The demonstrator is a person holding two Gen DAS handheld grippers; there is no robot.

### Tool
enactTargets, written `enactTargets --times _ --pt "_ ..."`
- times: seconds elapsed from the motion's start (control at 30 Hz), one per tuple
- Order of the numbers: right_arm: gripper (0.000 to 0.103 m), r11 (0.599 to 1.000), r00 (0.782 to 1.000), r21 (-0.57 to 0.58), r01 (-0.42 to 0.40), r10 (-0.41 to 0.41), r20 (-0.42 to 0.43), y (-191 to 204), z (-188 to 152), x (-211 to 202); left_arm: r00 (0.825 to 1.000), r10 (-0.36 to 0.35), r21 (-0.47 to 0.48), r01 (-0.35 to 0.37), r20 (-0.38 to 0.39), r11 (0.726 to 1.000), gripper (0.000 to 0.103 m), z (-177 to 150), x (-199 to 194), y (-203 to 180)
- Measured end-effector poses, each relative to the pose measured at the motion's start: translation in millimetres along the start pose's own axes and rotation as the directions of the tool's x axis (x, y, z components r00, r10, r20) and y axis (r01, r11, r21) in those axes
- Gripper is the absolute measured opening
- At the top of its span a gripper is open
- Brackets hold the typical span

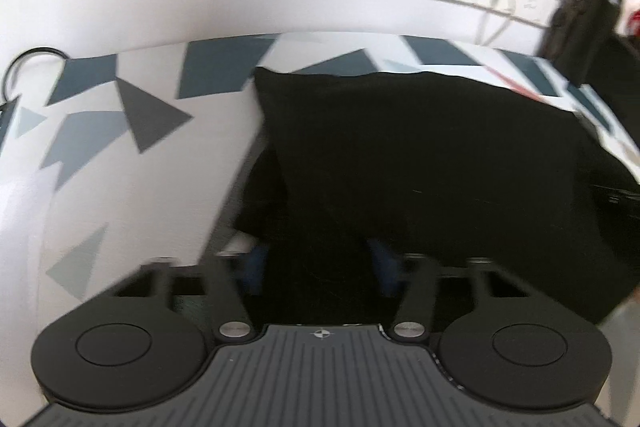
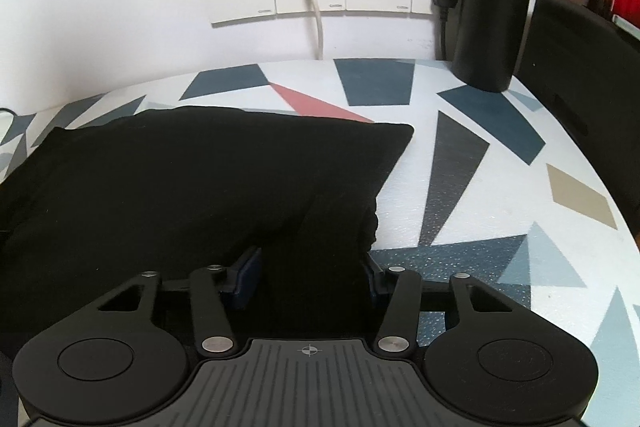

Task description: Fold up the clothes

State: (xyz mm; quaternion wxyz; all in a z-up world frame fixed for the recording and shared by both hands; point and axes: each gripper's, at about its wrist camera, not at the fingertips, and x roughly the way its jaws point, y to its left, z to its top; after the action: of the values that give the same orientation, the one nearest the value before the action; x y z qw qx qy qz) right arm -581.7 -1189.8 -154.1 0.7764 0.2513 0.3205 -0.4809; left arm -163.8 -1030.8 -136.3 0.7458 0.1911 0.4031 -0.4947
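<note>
I see a black garment [image 2: 200, 179] lying on the patterned counter [image 2: 500, 187]. My left claw [image 1: 316, 263] and right claw [image 2: 310, 267] each clamp its near edge.

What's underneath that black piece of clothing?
The black garment lies on a table patterned with grey, blue and pink triangles, which shows all around it. Whatever sits directly under the cloth is covered, so I cannot tell.
</note>
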Motion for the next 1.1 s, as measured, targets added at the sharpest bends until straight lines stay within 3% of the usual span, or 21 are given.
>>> enactTargets --times 0.3,0.63,1.1 --pt "0.045 1.000 1.000 -0.018 -0.017 0.017 -0.018 7 -7 -7 1.000 -0.022 -0.020 0.022 -0.002 1.000 0.035 -20 -17 3" --pt "0.045 0.997 0.997 -0.061 -0.053 0.050 -0.057 23 -36 -36 1.000 0.009 -0.076 -0.010 -0.025 0.997 0.035 -57 -48 5" --pt "0.046 0.993 0.998 -0.112 -0.044 0.038 -0.054 46 -96 -91 0.998 -0.067 -0.175 0.066 -0.001 0.982 0.035 -134 -106 12"
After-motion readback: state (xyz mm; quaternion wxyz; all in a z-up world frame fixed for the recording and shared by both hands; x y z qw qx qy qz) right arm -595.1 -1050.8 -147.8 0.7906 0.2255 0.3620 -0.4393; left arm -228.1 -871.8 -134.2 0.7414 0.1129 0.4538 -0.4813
